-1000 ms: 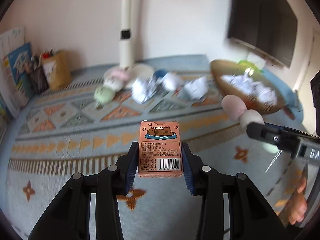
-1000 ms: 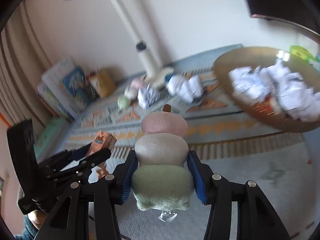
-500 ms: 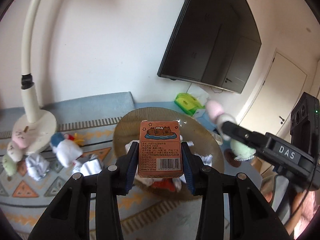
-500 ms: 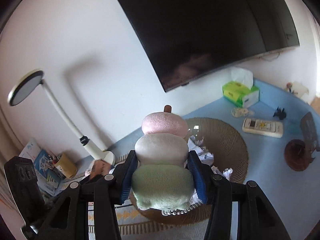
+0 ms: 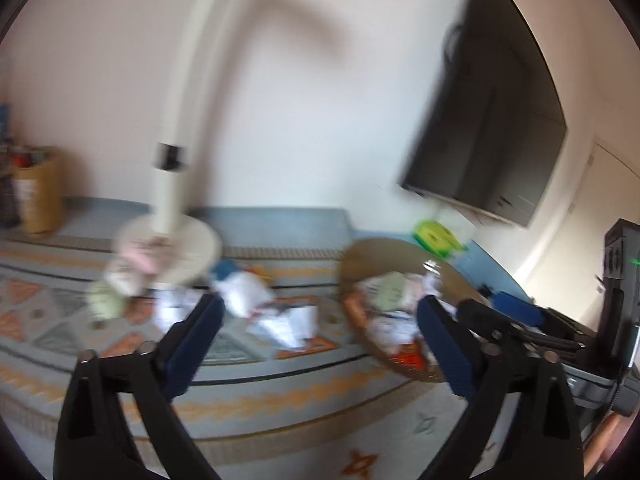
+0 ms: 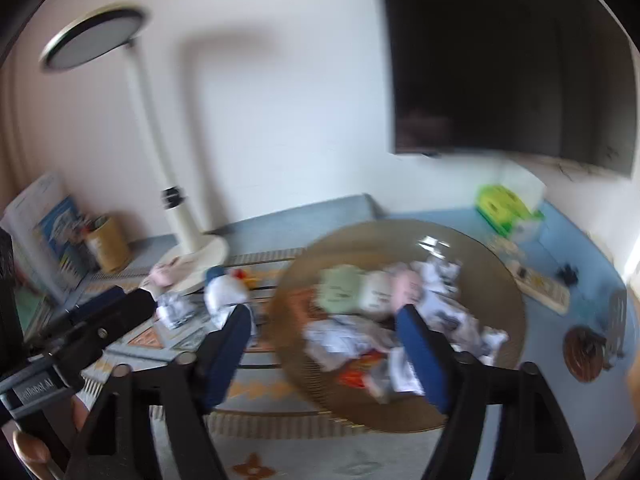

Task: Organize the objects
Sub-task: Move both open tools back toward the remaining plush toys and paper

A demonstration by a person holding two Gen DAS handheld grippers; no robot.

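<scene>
Both views are blurred. My left gripper (image 5: 318, 312) has its jaws opening wide, with nothing between them, just left of the woven basket (image 5: 352, 258). My right gripper (image 6: 324, 320) also has its jaws opening, nothing between them, in front of the basket (image 6: 502, 280). A three-ball plush skewer (image 6: 374, 292), green, white and pink, lies in the basket among crumpled papers. An orange box (image 6: 356, 374) lies near the basket's front wall, also seen as an orange box (image 5: 408, 354) in the left wrist view. Each gripper shows in the other's view: left gripper (image 6: 104, 320), right gripper (image 5: 500, 312).
On the patterned mat left of the basket lie crumpled papers (image 5: 288, 324), a white and blue plush (image 6: 224, 292) and a second plush skewer (image 5: 120, 280) by the lamp base (image 6: 200, 256). A green tissue box (image 6: 500, 204), a remote (image 6: 540, 284) and a pen cup (image 6: 106, 244) stand around.
Both grippers have opened wide and let go: the orange box and the plush skewer now lie in the basket. Both views have swung down and left from the wall.
</scene>
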